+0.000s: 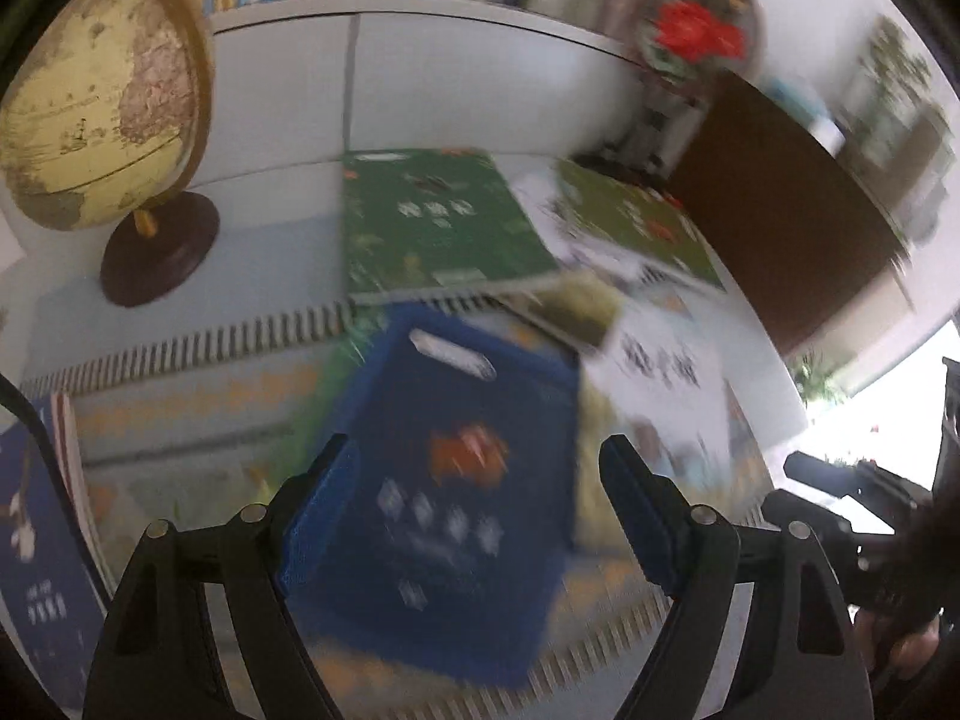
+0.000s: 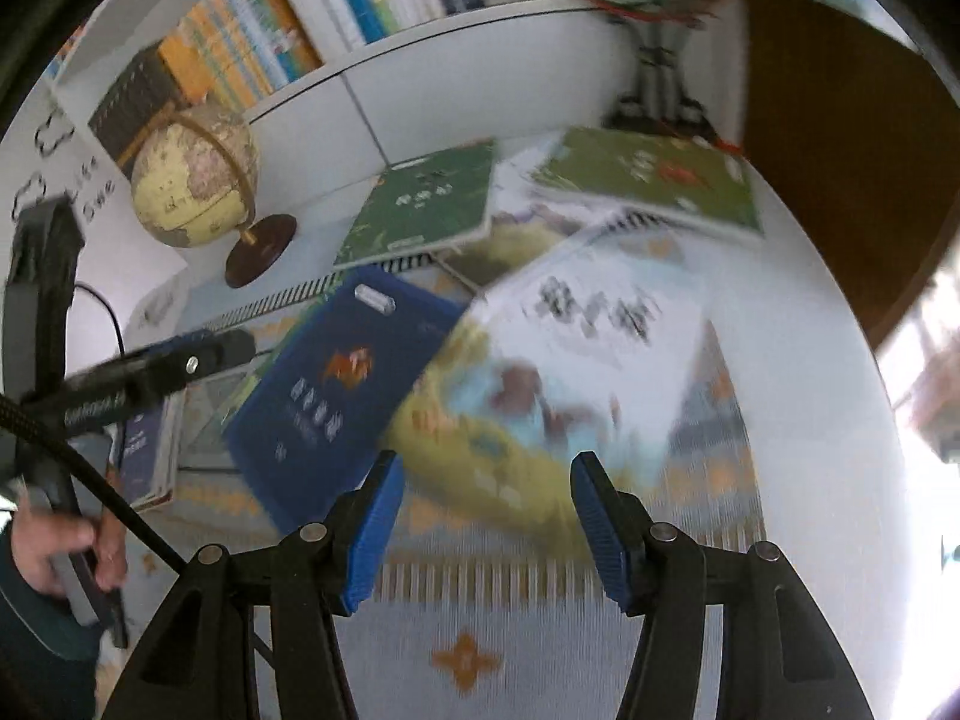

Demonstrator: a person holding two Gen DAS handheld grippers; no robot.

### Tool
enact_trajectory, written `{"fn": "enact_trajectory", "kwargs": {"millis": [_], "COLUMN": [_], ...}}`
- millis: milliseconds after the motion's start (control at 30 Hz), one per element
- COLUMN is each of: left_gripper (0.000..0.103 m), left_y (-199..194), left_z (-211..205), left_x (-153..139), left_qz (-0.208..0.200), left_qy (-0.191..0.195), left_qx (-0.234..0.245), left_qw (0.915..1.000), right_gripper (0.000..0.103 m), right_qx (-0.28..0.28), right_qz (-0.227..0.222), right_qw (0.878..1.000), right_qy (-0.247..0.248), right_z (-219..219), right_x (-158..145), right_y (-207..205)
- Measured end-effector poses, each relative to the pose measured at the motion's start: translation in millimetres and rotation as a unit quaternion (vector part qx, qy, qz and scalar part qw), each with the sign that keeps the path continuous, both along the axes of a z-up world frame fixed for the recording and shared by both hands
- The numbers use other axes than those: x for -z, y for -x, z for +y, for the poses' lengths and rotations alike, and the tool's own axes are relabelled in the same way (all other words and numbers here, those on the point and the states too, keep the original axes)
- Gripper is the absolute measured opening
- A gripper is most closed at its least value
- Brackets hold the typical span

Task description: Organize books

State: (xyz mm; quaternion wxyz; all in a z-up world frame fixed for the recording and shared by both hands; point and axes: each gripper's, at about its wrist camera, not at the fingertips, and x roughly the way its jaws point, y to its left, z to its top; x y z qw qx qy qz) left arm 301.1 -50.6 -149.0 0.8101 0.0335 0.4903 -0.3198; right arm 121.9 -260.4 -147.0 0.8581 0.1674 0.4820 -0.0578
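Several books lie scattered on a patterned cloth. A dark blue book (image 1: 456, 492) lies flat between and below the fingers of my open left gripper (image 1: 480, 492); it also shows in the right wrist view (image 2: 336, 384). A white and yellow picture book (image 2: 558, 360) lies just ahead of my open right gripper (image 2: 486, 516). Two green books (image 1: 432, 216) (image 2: 654, 180) lie further back. Another blue book (image 1: 36, 546) lies at the left. The left gripper (image 2: 198, 354) shows at the left of the right wrist view. Both views are blurred by motion.
A cream globe (image 1: 102, 108) on a dark base stands back left. A red flower ornament (image 1: 690, 30) on a stand is back right beside a brown panel (image 1: 786, 210). A shelf of upright books (image 2: 252, 36) runs above the white back wall.
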Motion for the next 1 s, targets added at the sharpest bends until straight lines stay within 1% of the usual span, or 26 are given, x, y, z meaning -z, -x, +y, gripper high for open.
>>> {"fn": "enact_trajectory", "kwargs": {"millis": [67,133,200,233,333,433,500,600,667,733,767,867,900,933,1000], "left_gripper": [0.081,0.081,0.080,0.079,0.079,0.078,0.078,0.078,0.078,0.078,0.078,0.078,0.078,0.078,0.078], "left_y": [-24.5,-45.3,-68.1,-75.7,-100.4,-119.1,-127.5,-134.3,-135.5,-137.2,-136.1,-136.4,-137.1,-137.8,-138.6], "left_z": [1.0,2.6,4.5,3.5,-3.2,-9.9,-13.9,-18.4,-21.7,-25.2,-26.1,-31.1,-32.0,-33.3,-36.6], "left_x": [7.6,17.2,29.3,34.1,50.3,62.4,70.1,79.8,86.4,91.6,90.2,89.1,89.0,88.9,90.2], "left_qz": [0.014,0.036,0.060,0.066,0.079,0.086,0.098,0.108,0.118,0.122,0.111,0.098,0.096,0.102,0.120], "left_qy": [0.024,0.047,0.063,0.068,0.073,0.079,0.082,0.077,0.084,0.082,0.082,0.069,0.067,0.077,0.103], "left_qx": [-0.013,-0.028,-0.057,-0.064,-0.083,-0.096,-0.106,-0.111,-0.107,-0.101,-0.098,-0.089,-0.087,-0.079,-0.064], "left_qw": [0.9995,0.9979,0.9946,0.9934,0.9907,0.9885,0.9861,0.9850,0.9837,0.9840,0.9855,0.9888,0.9893,0.9887,0.9853], "right_gripper": [0.056,0.056,0.051,0.048,0.045,0.045,0.045,0.045,0.045,0.045,0.045,0.046,0.046,0.046,0.046], "right_qx": [-0.007,-0.015,-0.029,-0.032,-0.035,-0.019,-0.010,-0.005,-0.007,-0.010,-0.013,-0.019,-0.019,-0.021,-0.025], "right_qz": [-0.008,-0.021,-0.032,-0.032,-0.029,-0.021,-0.014,-0.014,-0.010,-0.009,-0.008,-0.002,-0.011,-0.016,-0.019], "right_qw": [1.000,1.000,0.999,0.999,0.999,1.000,1.000,1.000,0.999,0.999,0.999,0.999,0.999,0.999,0.997], "right_qy": [0.004,-0.001,-0.012,-0.015,-0.018,-0.013,-0.021,-0.025,-0.031,-0.036,-0.036,-0.042,-0.041,-0.044,-0.066], "right_z": [-3.7,-9.0,-13.9,-15.1,-23.7,-37.7,-48.5,-59.2,-63.0,-63.9,-63.3,-60.9,-59.8,-59.7,-59.3], "right_x": [1.4,3.4,7.0,9.5,21.3,37.8,49.0,58.5,65.4,71.2,75.3,85.9,86.8,87.6,89.0], "right_y": [-31.7,-59.1,-92.3,-105.5,-149.4,-184.8,-204.6,-222.3,-229.9,-233.6,-235.2,-236.3,-234.4,-234.9,-236.3]}}
